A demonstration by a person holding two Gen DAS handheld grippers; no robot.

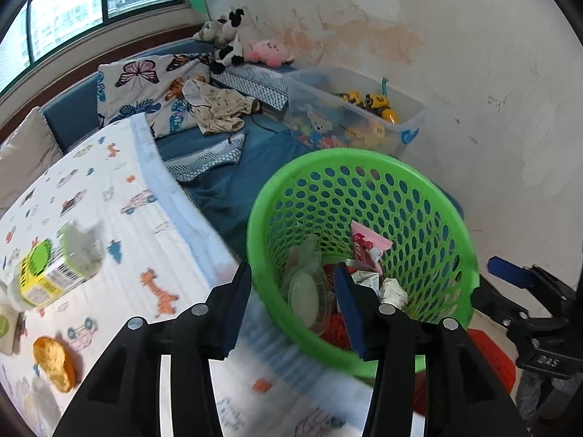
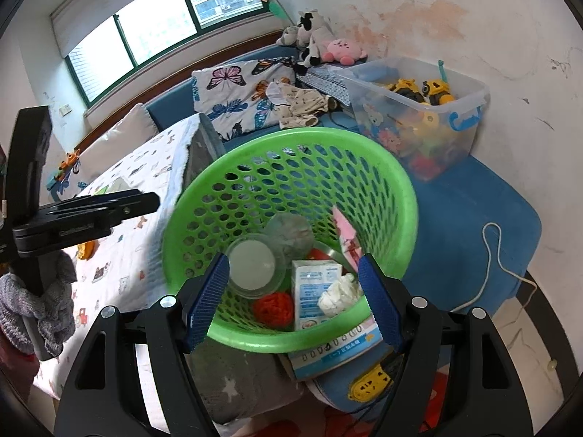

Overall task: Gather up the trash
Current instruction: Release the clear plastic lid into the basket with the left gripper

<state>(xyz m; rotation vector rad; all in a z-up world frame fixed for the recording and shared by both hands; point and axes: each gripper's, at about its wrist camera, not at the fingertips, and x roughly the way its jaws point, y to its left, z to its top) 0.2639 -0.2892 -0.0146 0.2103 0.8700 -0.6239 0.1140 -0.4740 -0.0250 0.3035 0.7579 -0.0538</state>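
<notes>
basket mouth [image 2: 291, 134]: left open above | floor: crowded by trash | far side: hemmed by toy bin [image 2: 419, 109] | left: blocked by bed edge [image 1: 189, 200]

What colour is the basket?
Bright green basket with round holes; clearest in the right wrist view.

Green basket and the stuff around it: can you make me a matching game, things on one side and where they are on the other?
Things:
1. crumpled tissue
2. yellow toy trucks
3. orange wrapper
4. pink plush

Places:
A. on the printed blanket
B. in the green basket
C. by the wall, beside the cow plush
D. in the clear plastic bin

Pairs: 1-B, 2-D, 3-A, 4-C
</notes>
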